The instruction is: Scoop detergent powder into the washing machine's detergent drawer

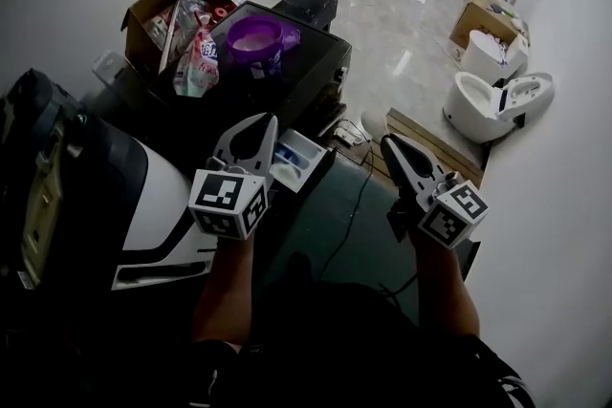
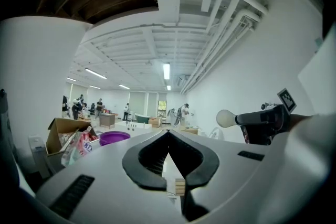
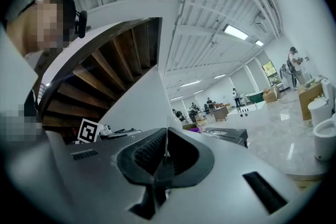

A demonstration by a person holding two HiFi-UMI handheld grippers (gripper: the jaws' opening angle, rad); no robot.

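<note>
— Fingers on the left gripper (image 2: 168,132) and the right gripper (image 3: 166,134): how did they stand?

— Pressed together on both, tips meeting, nothing between them. In the head view both sat at lower centre, the left one beside the drawer and the right one apart from it, over the floor.

— And the scene, biggest things first?

— A white washing machine (image 1: 163,198) filled the lower left. A black cabinet (image 1: 311,57) stood at upper centre, with a cardboard box (image 1: 143,10) at its left. On the cabinet sat a purple tub (image 1: 253,38) with pale contents, probably the powder, and a detergent pouch (image 1: 196,62) just beside it. The detergent drawer (image 1: 295,158) stood open at centre frame.

— Which step was that?

— I judged that scooping had not begun. Neither gripper held a scoop, and I could make none out. The next move called for parting one gripper's fingers, reaching up-frame to the tub and finding a scoop there, then carrying powder down to the drawer.
</note>
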